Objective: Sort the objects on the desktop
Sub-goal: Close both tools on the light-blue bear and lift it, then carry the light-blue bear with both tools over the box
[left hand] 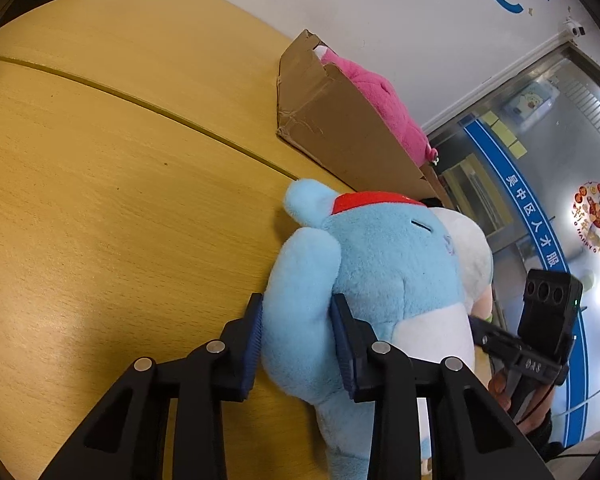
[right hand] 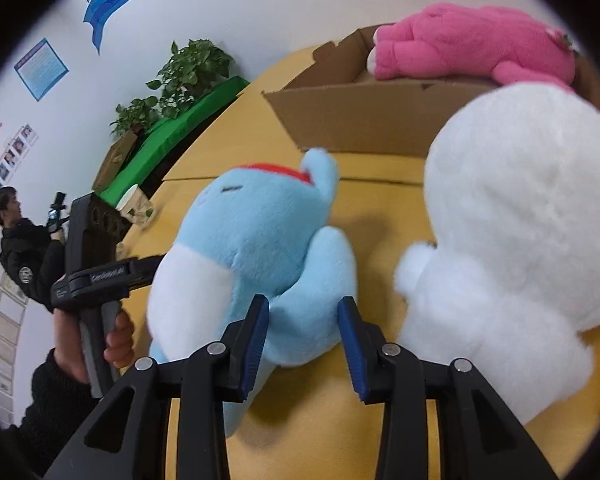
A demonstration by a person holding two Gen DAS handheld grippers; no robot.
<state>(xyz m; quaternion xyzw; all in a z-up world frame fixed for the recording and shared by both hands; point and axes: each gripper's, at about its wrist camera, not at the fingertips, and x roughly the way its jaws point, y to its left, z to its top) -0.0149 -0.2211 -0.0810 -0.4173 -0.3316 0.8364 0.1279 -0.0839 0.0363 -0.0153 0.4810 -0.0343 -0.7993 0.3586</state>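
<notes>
The blue plush toy (left hand: pixel 372 264) is seen lying on the wooden desk (left hand: pixel 120 200), at the lower centre of the left wrist view. One of its arms is clamped between the blue pads of the left tongs (left hand: pixel 298 344), which are clenched on it. In the right wrist view the same blue plush toy (right hand: pixel 252 240) fills the centre of the frame, and its other arm is gripped by the right tongs (right hand: pixel 304 336), whose pads are pressed against the plush on both sides. A white plush toy (right hand: pixel 520 220) is placed just beside the blue one, at the right of that frame, resting on the desk (right hand: pixel 320 420). Behind both, toward the upper right, an open cardboard box (right hand: pixel 360 116) is seen on the desk, with a pink plush toy (right hand: pixel 472 48) lying in it. The cardboard box (left hand: pixel 340 128) and the pink plush toy (left hand: pixel 384 100) are also shown at the upper centre of the left wrist view. At the left edge of the right wrist view, the handle of the left tool is held by a hand (right hand: pixel 116 340) in a dark sleeve. Potted plants (right hand: pixel 188 72) are visible at the upper left.
</notes>
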